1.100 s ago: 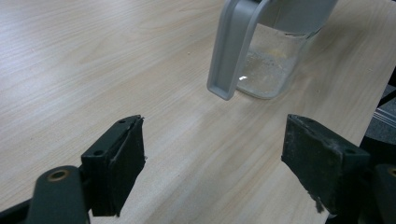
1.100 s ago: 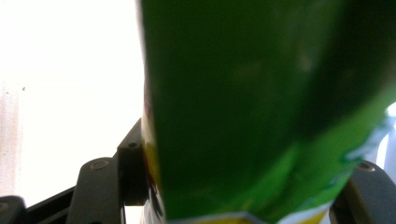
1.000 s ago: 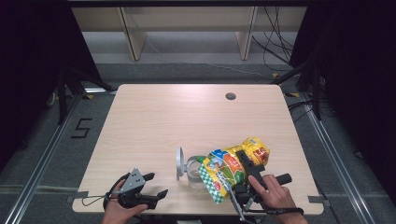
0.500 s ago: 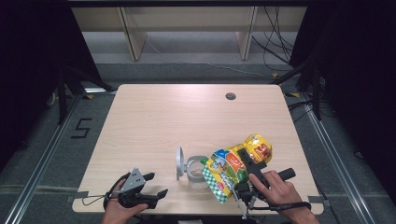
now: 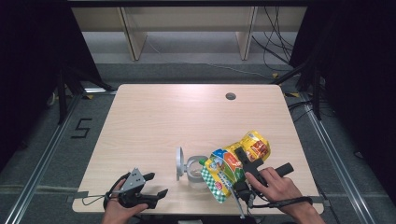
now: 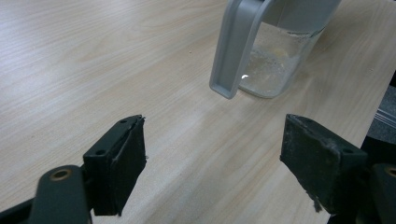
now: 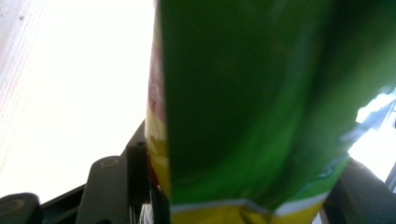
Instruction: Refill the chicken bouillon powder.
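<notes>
A wooden bench (image 5: 154, 121) carries the work. The right gripper (image 5: 239, 176), its jaws just closing further, clamps a colourful snack bag (image 5: 233, 163) tipped over a clear jar (image 5: 195, 169), which looks barely filled. The left gripper (image 5: 156, 185) rests wide open nearby.

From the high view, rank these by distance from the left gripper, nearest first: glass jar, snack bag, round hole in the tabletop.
Measured from the left gripper:
1. Glass jar, just to its right, near the front edge.
2. Snack bag, beyond the jar, clamped in the right gripper.
3. Round hole, far side, right of centre.
</notes>
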Action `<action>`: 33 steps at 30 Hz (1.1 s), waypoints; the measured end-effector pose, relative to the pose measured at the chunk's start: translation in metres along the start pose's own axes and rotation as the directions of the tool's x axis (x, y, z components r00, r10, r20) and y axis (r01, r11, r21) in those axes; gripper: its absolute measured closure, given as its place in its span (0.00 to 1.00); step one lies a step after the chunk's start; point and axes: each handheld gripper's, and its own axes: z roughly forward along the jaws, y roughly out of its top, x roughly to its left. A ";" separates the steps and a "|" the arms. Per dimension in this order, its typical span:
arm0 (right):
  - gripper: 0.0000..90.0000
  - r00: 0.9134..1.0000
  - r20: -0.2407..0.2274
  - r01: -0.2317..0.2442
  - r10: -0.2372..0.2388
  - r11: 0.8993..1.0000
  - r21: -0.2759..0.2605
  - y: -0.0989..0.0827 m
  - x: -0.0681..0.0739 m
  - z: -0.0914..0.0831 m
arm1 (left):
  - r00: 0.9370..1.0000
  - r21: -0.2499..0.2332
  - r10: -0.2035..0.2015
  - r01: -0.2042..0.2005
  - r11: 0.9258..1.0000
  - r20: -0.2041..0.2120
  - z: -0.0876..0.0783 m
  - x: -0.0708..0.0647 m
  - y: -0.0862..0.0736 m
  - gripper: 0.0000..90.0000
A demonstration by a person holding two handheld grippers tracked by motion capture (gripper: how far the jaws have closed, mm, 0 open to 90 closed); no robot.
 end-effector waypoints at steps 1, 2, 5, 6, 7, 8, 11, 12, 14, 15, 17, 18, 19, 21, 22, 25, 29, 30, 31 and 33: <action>0.47 1.000 -0.009 0.026 -0.025 1.000 0.013 0.000 -0.002 -0.001 | 1.000 -0.001 0.002 -0.002 1.000 0.003 0.000 0.000 0.000 0.24; 0.47 0.999 -0.015 0.050 -0.050 0.998 0.024 -0.001 -0.003 -0.002 | 1.000 -0.001 0.000 0.000 1.000 0.002 0.000 0.000 0.000 0.24; 0.47 0.995 -0.019 0.097 -0.097 0.995 0.021 -0.002 -0.006 -0.001 | 1.000 0.003 0.007 -0.007 1.000 0.000 0.000 0.001 0.000 0.24; 0.47 0.994 -0.021 0.107 -0.107 0.994 0.018 -0.002 -0.007 -0.001 | 1.000 -0.003 -0.001 0.001 1.000 0.004 0.000 0.000 0.000 0.24; 0.47 0.992 -0.023 0.123 -0.122 0.992 0.019 -0.003 -0.008 -0.001 | 1.000 -0.002 0.002 -0.002 1.000 0.004 0.000 0.000 0.000 0.24; 0.47 0.991 -0.026 0.135 -0.135 0.991 0.018 -0.003 -0.009 -0.001 | 1.000 -0.004 0.002 -0.002 1.000 0.004 0.000 0.000 0.000 0.24; 0.48 0.990 -0.025 0.137 -0.137 0.990 0.013 -0.004 -0.010 -0.001 | 1.000 -0.001 -0.001 0.001 1.000 0.004 0.000 0.000 0.000 0.24; 0.49 0.988 -0.027 0.150 -0.150 0.989 0.013 -0.004 -0.012 -0.001 | 1.000 -0.006 -0.005 0.005 1.000 0.005 0.001 0.000 0.000 0.24; 0.49 0.987 -0.027 0.159 -0.158 0.987 0.009 -0.003 -0.013 -0.002 | 1.000 -0.002 -0.025 0.025 1.000 0.006 0.001 -0.002 0.000 0.24; 0.50 0.988 -0.026 0.149 -0.149 0.989 0.011 -0.002 -0.013 -0.002 | 1.000 0.007 -0.009 0.009 1.000 0.006 0.000 -0.001 0.000 0.24; 0.50 0.986 -0.027 0.165 -0.165 0.986 0.008 -0.002 -0.014 -0.002 | 1.000 0.007 -0.016 0.016 1.000 0.007 0.000 -0.001 0.000 0.24; 0.51 0.987 -0.025 0.158 -0.158 0.987 0.005 -0.002 -0.014 -0.002 | 1.000 0.005 -0.016 0.016 1.000 0.008 0.000 -0.001 0.000 0.24; 0.51 0.986 -0.024 0.164 -0.164 0.986 0.003 -0.003 -0.015 -0.002 | 1.000 -0.004 -0.020 0.020 1.000 0.009 0.000 -0.002 0.000 0.24; 0.52 0.982 -0.026 0.187 -0.187 0.982 -0.005 -0.003 -0.016 -0.003 | 0.999 -0.004 -0.031 0.031 0.999 0.011 0.000 -0.002 0.000 0.24; 0.52 0.984 -0.027 0.176 -0.176 0.984 -0.002 -0.002 -0.016 -0.004 | 1.000 -0.004 -0.028 0.028 1.000 0.010 0.000 -0.002 0.000 0.24; 0.53 0.983 -0.024 0.180 -0.180 0.984 -0.007 -0.002 -0.017 -0.006 | 1.000 0.000 -0.001 0.001 1.000 0.011 0.000 -0.001 0.001 0.24; 0.53 0.982 -0.018 0.186 -0.186 0.982 -0.010 -0.002 -0.018 -0.008 | 1.000 -0.004 -0.004 0.004 1.000 0.011 0.000 -0.001 0.001 0.24; 0.53 0.982 -0.018 0.186 -0.186 0.982 -0.010 -0.002 -0.018 -0.008 | 1.000 -0.004 -0.004 0.004 1.000 0.011 0.000 -0.001 0.001 0.24; 0.53 0.981 -0.032 0.190 -0.190 0.982 -0.012 -0.002 -0.019 -0.008 | 1.000 -0.005 -0.005 0.005 1.000 0.010 0.000 -0.001 0.001 0.24; 0.53 0.982 -0.016 0.189 -0.189 0.982 -0.010 -0.003 -0.019 -0.008 | 1.000 -0.004 -0.007 0.007 1.000 0.010 0.000 -0.001 0.000 0.24</action>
